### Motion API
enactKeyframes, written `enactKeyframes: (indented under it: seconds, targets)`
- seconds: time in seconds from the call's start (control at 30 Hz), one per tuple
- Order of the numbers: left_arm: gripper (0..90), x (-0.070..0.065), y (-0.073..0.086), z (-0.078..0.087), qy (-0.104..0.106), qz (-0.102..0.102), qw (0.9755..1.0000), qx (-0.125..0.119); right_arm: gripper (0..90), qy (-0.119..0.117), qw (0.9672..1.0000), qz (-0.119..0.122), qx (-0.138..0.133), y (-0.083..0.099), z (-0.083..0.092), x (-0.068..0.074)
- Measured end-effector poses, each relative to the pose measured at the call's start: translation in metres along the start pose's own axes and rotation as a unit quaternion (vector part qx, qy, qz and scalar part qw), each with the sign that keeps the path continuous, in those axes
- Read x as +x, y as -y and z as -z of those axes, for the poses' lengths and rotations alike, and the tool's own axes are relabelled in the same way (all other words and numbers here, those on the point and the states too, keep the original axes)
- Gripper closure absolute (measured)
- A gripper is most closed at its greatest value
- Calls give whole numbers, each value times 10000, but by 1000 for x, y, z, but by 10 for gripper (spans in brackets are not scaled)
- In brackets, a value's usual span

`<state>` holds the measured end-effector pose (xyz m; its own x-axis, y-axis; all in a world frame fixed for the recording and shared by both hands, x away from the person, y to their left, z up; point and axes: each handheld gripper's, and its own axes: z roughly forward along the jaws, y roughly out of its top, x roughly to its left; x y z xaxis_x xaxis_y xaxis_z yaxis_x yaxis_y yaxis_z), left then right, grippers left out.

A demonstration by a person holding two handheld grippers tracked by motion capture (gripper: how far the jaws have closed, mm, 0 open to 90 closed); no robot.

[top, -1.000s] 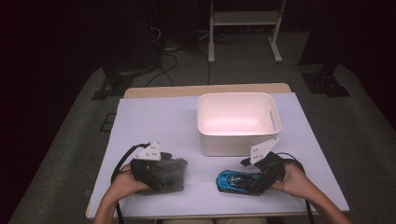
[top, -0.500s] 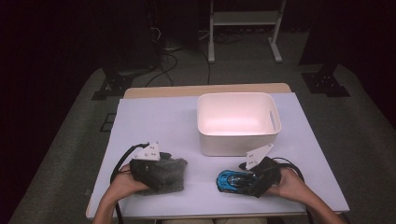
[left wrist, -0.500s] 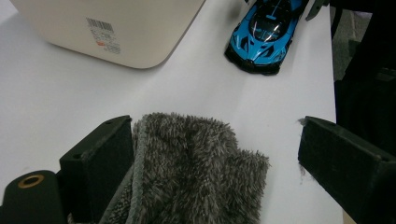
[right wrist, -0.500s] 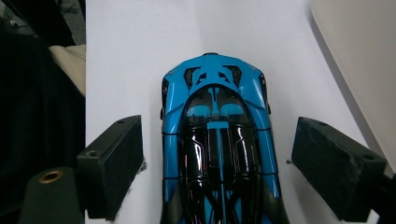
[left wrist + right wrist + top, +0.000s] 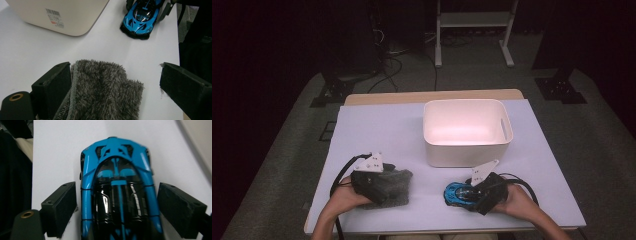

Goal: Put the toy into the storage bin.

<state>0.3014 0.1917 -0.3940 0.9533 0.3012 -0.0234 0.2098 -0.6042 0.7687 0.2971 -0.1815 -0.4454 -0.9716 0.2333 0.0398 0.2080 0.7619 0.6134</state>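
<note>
A blue and black toy car (image 5: 456, 193) lies on the white table near the front edge, right of centre. My right gripper (image 5: 466, 194) is down around it, open, one jaw on each side of the car (image 5: 117, 195) with narrow gaps. A grey fuzzy cloth (image 5: 394, 189) lies at the front left. My left gripper (image 5: 398, 183) sits over it with its jaws wide open. In the left gripper view the cloth (image 5: 102, 95) leans against one jaw and stays well apart from the other. The car (image 5: 142, 17) shows farther off there.
A white plastic bin (image 5: 467, 150) stands behind the car in the middle right of the table, empty inside; its labelled wall (image 5: 62, 12) is close ahead of the left gripper. The table's front edge runs just under both hands.
My right gripper has sunk and slid left, so its jaws now straddle the blue car. The left gripper and the cloth have stayed put.
</note>
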Motion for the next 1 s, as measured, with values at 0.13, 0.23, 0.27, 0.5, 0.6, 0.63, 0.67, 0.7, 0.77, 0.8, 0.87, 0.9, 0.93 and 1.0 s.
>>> enactKeyframes:
  seconds: [0.13,0.23,0.27,0.5,0.6,0.63,0.67,0.7,0.77,0.8,0.87,0.9,0.93,1.0]
  targets:
    - [98,0,0,-1,-3,19,10000,-5,153,257,9994,241,25,3,-6,5]
    - [97,-1,0,-2,10,-5,10000,3,207,237,9994,234,-23,4,-4,6]
    - [98,-1,0,-2,15,-3,10000,-1,209,262,9994,233,-27,4,-4,6]
    - [97,-1,0,-1,10,0,10000,0,239,281,9995,150,-12,4,-3,6]
    - [98,-1,0,-2,13,-2,10000,2,240,274,9995,148,8,3,-3,5]
    - [97,-1,0,-1,10,-6,10000,7,240,276,9995,151,8,3,-3,5]
    - [97,-1,0,-1,5,0,10000,-5,240,276,9995,151,9,3,-3,5]
    - [98,-1,0,-1,1,-8,10000,-8,241,276,9995,148,11,3,-3,5]
    - [98,-1,0,-1,-3,-4,10000,-10,241,272,9995,156,11,3,-3,5]
    - [98,-1,0,-1,-5,-8,10000,-10,241,271,9995,150,7,3,-3,5]
    - [98,-1,0,-1,-7,-12,10000,-5,241,269,9995,154,5,3,-3,5]
    - [98,-1,0,-1,-8,-14,10000,-3,241,273,9995,158,8,3,-3,5]
    - [98,-1,0,-1,-5,-13,10000,-4,242,273,9995,165,13,3,-3,5]
    - [98,-1,0,-1,-6,-1,10000,-11,242,266,9995,178,15,3,-3,5]
